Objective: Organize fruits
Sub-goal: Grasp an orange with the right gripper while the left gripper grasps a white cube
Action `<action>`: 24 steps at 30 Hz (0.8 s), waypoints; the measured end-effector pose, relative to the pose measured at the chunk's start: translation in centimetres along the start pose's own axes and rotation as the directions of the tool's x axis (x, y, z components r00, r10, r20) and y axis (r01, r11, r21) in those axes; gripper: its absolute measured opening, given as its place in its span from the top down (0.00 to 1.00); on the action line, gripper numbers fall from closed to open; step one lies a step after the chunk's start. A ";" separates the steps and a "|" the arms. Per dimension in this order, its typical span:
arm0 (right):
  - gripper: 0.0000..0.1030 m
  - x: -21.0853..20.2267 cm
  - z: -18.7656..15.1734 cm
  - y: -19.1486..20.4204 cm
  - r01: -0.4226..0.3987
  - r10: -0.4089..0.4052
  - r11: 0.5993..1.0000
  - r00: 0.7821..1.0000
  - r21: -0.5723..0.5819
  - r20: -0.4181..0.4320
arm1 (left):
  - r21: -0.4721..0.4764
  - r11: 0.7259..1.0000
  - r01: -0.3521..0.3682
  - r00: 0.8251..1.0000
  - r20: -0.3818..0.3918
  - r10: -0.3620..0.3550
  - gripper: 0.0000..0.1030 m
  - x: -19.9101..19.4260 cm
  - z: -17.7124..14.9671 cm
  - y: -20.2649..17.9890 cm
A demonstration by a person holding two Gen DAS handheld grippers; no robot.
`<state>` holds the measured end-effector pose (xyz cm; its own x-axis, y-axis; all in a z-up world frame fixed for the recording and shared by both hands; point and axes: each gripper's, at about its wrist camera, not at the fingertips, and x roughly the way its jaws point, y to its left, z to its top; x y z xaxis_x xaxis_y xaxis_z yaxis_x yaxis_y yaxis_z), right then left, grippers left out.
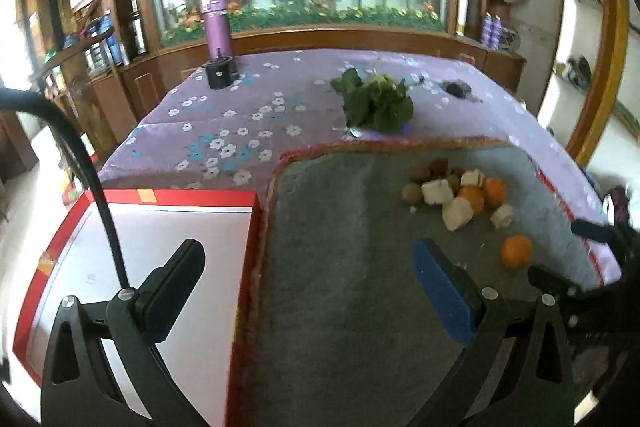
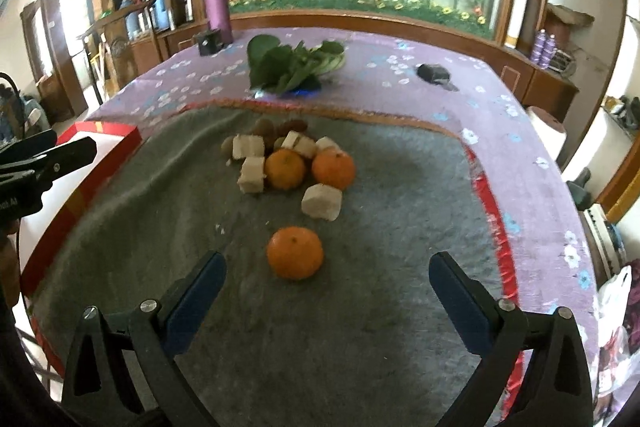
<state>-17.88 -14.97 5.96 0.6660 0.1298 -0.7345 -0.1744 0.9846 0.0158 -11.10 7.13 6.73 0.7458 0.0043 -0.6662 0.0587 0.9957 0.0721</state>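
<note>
A pile of fruit lies on a grey mat: two oranges, pale cut chunks and small brown fruits. A lone orange sits nearer, just ahead of my open, empty right gripper. In the left wrist view the pile and lone orange lie to the right. My left gripper is open and empty over the mat's left edge, beside a red-rimmed white box. The box also shows in the right wrist view.
The table has a purple flowered cloth. Leafy greens lie behind the mat. A purple bottle and a black box stand at the back left. A dark object lies at the back right.
</note>
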 end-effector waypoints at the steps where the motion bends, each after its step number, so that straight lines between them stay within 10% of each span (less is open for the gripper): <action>1: 0.03 0.4 0.1 0.0 -0.019 0.019 1.000 1.000 0.001 -0.009 | 0.008 1.000 0.015 1.000 -0.009 -0.015 0.00 0.2 0.0 0.0; 7: 0.18 1.8 0.5 -0.1 -0.092 0.092 0.996 0.995 0.001 -0.046 | 0.081 0.995 0.051 0.998 -0.029 -0.048 0.00 1.4 0.1 -1.9; 11: 0.53 3.6 0.4 -0.4 -0.136 0.139 0.990 0.984 0.038 -0.113 | 0.114 0.990 0.087 0.995 -0.064 -0.080 0.00 2.1 0.2 -3.3; 15: 0.65 3.8 0.0 -0.6 -0.133 0.134 0.991 0.984 0.017 -0.120 | 0.126 0.979 0.157 0.985 -0.095 -0.146 0.00 2.4 0.8 -5.1; 24: 0.66 2.5 -0.6 -6.0 -0.301 0.305 0.933 0.952 0.200 0.011 | 0.087 0.977 0.196 0.966 -0.191 -0.177 0.08 5.9 2.3 -9.7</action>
<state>-15.59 -20.62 3.59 0.5890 0.4248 -0.6875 -0.2176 0.9026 0.3714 -5.75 -2.67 3.86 0.5833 -0.1546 -0.7974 0.2615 0.9652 0.0042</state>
